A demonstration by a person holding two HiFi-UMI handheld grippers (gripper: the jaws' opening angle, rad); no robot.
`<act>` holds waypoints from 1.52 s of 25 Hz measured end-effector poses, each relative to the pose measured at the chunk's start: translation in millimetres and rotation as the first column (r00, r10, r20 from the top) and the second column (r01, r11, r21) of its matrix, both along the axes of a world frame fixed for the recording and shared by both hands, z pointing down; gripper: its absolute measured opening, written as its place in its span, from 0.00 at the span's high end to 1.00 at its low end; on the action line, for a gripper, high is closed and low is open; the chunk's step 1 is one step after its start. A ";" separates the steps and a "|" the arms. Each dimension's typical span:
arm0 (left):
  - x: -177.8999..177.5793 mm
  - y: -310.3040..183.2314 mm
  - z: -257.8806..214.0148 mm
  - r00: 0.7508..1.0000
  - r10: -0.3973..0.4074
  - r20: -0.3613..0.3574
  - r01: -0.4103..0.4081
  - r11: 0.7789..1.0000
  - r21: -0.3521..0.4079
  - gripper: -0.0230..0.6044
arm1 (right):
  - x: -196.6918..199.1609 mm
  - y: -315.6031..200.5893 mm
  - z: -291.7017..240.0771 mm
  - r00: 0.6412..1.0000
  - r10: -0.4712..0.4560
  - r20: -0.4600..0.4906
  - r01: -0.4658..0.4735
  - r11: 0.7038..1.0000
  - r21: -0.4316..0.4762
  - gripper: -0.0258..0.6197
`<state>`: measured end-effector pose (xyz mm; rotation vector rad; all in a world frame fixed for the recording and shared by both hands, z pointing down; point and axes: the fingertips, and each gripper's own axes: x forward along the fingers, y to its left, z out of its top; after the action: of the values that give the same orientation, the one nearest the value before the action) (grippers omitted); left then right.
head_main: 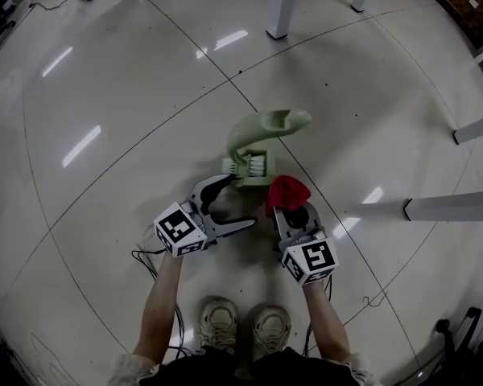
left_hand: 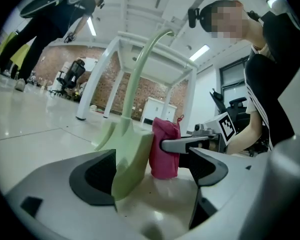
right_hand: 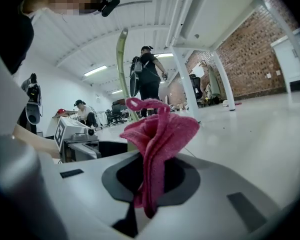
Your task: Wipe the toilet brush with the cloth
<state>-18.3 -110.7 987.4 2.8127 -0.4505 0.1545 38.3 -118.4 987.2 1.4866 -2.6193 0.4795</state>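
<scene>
Your left gripper [head_main: 237,203]: jaws wide apart around the green toilet brush [head_main: 256,143] base, not clamped | your right gripper [head_main: 291,212]: pinching the bunched red cloth [head_main: 287,191] | brush stands upright on the floor [head_main: 129,135], cloth just beside it

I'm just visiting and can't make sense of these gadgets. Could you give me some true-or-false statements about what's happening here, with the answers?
1. The right gripper is shut on a pink cloth. True.
2. The left gripper is clamped on the cloth too. False: its jaws stand apart, with the base of the toilet brush at one of them.
3. The toilet brush stands on the floor just ahead of both grippers. True.
4. The toilet brush is dark blue. False: it is light green.
5. The cloth lies spread flat on the floor. False: it is bunched up in the right gripper.
</scene>
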 end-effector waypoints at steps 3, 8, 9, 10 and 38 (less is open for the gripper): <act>4.0 0.8 0.7 0.999 -0.009 -0.043 0.008 1.000 -0.030 0.27 | -7.3 0.6 -0.9 1.000 -0.003 -0.003 0.003 1.000 0.004 0.91; 2.3 2.5 -0.5 0.997 0.004 -0.071 -0.007 0.999 -0.044 0.27 | -13.1 3.2 -1.6 1.000 -0.018 -0.015 0.018 1.000 0.011 0.91; 1.1 3.4 -0.8 0.998 0.011 -0.069 -0.014 0.999 -0.045 0.27 | -14.1 4.3 -1.9 1.000 -0.018 -0.019 0.019 1.000 0.012 0.91; -2.4 3.8 -1.7 0.998 0.011 -0.063 -0.014 0.999 -0.042 0.27 | -14.8 5.1 -2.2 1.000 -0.013 -0.026 0.013 1.000 0.015 0.91; -119.6 -22.1 -50.6 0.960 -0.234 -0.153 0.244 0.969 0.047 0.27 | -116.7 -10.5 15.9 0.974 0.129 -0.188 -0.131 0.991 0.001 0.91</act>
<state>-137.8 -132.8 936.8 2.7771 -0.7667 -0.1193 -78.4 -128.9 1003.1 1.6209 -2.3832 0.3447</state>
